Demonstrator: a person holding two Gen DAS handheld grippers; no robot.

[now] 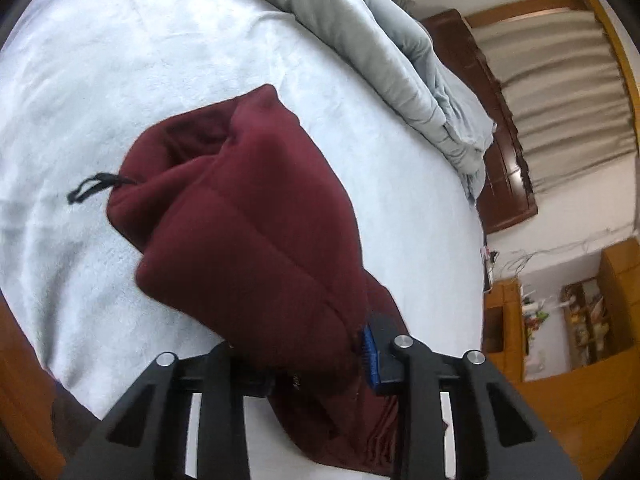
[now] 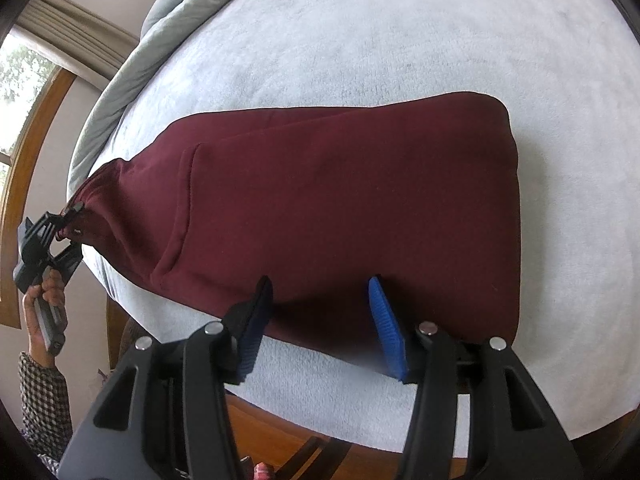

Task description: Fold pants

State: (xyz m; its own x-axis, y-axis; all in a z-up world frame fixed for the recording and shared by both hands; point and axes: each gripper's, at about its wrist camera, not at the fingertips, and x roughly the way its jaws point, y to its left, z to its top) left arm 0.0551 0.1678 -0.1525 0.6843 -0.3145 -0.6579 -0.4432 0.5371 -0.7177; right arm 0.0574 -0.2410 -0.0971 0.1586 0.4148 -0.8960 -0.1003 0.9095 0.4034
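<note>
Pinching a bunched end of the maroon pants, my left gripper is clamped on fabric. My right gripper hangs spread wide, its blue pads just at the near edge of the pants. They lie on the pale blanket; a grey duvet is heaped beyond.

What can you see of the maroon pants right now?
The maroon pants look like thick fleece, folded into a long band lying on the pale blue blanket. A black drawstring pokes out at one end. The left gripper is shut on the other end, lifting it; the right gripper stands open at the near edge.
</note>
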